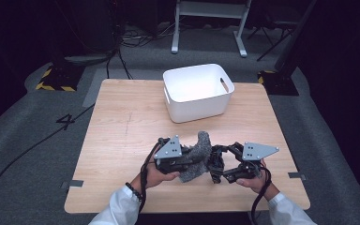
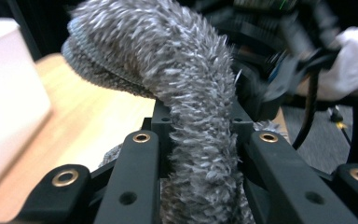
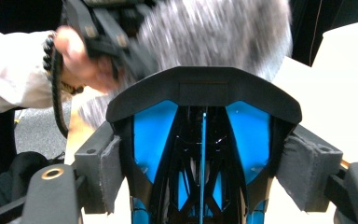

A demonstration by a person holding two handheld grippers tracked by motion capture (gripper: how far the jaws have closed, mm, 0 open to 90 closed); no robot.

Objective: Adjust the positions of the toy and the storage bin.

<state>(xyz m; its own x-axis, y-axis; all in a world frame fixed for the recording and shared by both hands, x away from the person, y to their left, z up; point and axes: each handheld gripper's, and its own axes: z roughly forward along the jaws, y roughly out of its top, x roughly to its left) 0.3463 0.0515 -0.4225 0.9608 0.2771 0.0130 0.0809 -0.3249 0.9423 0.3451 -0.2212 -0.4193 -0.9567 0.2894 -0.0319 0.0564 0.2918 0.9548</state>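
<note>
From the high view, a fuzzy grey cloth (image 1: 198,157) hangs between both tongs above the wooden worktop (image 1: 122,122), short of the white bin (image 1: 198,91). In the left gripper view, the left tongs (image 2: 200,140) pinch its shaggy pile; a weak pinch could drop it. In the right gripper view, the right tongs (image 3: 200,163) clamp a rigid black-and-blue clip (image 3: 203,140), which could snag the fibres.

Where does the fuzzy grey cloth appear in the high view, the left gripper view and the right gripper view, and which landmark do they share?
High view: the fuzzy grey cloth sits low centre, between both grippers.
Left gripper view: it rises through the centre, pinched between the black jaws.
Right gripper view: blurred, top centre, behind a black-and-blue object.
Shared landmark: the white bin, at the left edge and the right edge.
</note>
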